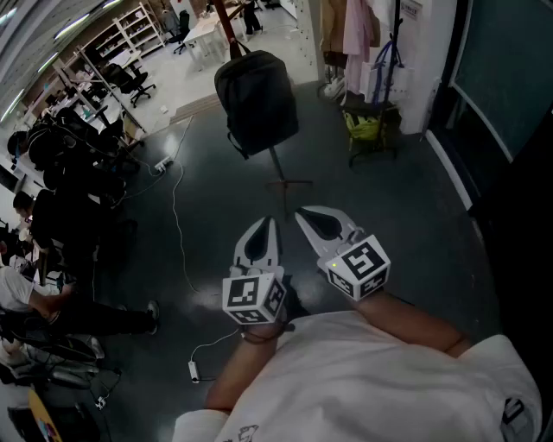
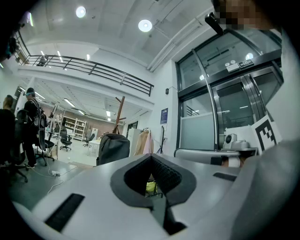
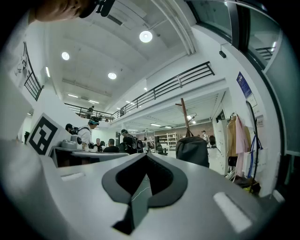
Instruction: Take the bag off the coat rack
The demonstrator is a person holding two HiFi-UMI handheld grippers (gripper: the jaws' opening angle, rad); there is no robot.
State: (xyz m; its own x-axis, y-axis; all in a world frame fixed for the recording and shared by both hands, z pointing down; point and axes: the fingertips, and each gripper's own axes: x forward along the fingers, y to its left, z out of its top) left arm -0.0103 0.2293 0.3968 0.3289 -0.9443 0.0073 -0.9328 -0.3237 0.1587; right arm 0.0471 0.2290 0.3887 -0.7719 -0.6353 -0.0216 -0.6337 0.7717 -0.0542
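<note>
A dark grey backpack (image 1: 257, 99) hangs by its top loop from a wooden coat rack (image 1: 226, 22), whose thin foot (image 1: 288, 181) stands on the dark floor ahead of me. Both grippers are held low in front of my chest, well short of the bag. My left gripper (image 1: 262, 226) and my right gripper (image 1: 313, 217) each have their tips together with nothing between them. The left gripper view shows the backpack (image 2: 112, 146) and the rack's pole (image 2: 119, 112) beyond the gripper (image 2: 151, 156). In the right gripper view the backpack (image 3: 192, 150) hangs right of the gripper (image 3: 146, 154).
A clothes rail with hanging garments (image 1: 354, 26) and a low stand holding something yellow-green (image 1: 365, 128) are right of the rack. A white cable (image 1: 177, 207) runs over the floor at left. People sit at desks at far left (image 1: 52, 216). Glass doors (image 2: 225, 108) are on my right.
</note>
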